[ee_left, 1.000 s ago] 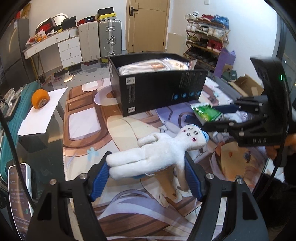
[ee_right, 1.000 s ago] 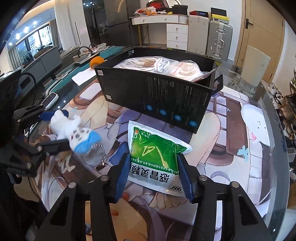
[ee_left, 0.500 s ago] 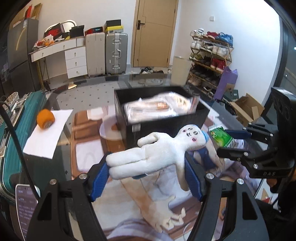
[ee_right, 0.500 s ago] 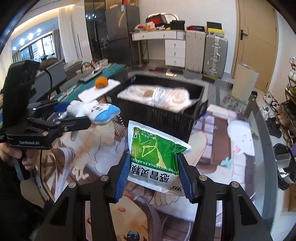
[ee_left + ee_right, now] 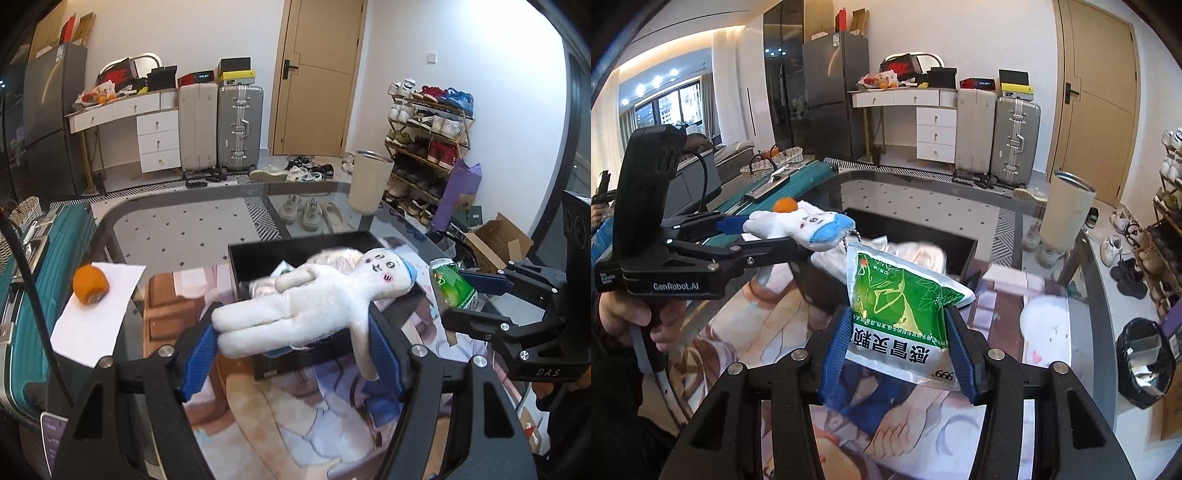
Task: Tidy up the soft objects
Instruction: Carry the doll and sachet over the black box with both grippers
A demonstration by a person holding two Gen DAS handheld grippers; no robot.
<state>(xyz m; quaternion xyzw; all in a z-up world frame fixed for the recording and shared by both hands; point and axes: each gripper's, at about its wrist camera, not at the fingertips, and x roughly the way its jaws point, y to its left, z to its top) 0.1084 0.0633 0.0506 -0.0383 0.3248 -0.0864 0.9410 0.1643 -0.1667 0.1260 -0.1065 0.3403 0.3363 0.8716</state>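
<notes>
My left gripper point(image 5: 291, 350) is shut on a white plush doll point(image 5: 314, 295) with a blue cap and holds it in the air above the near wall of the black box point(image 5: 295, 251). The doll also shows in the right wrist view point(image 5: 801, 227), with the left gripper point(image 5: 738, 236) around it. My right gripper point(image 5: 899, 350) is shut on a green and white soft packet point(image 5: 901, 302), held above the table in front of the box point(image 5: 960, 251). The packet also shows in the left wrist view point(image 5: 452, 284). The box holds clear-wrapped soft items point(image 5: 923, 254).
An orange point(image 5: 89, 285) lies on a white paper sheet point(image 5: 96, 314) at the table's left. A teal suitcase point(image 5: 22, 295) stands beside the table. A phone point(image 5: 53, 439) lies at the near left. A beige bin point(image 5: 1065, 212), shoe rack point(image 5: 428, 147) and black bin bag point(image 5: 1141, 358) stand beyond.
Both grippers have risen with their loads and moved toward the black box. The doll is now over the box's near wall, and the packet is lifted off the table.
</notes>
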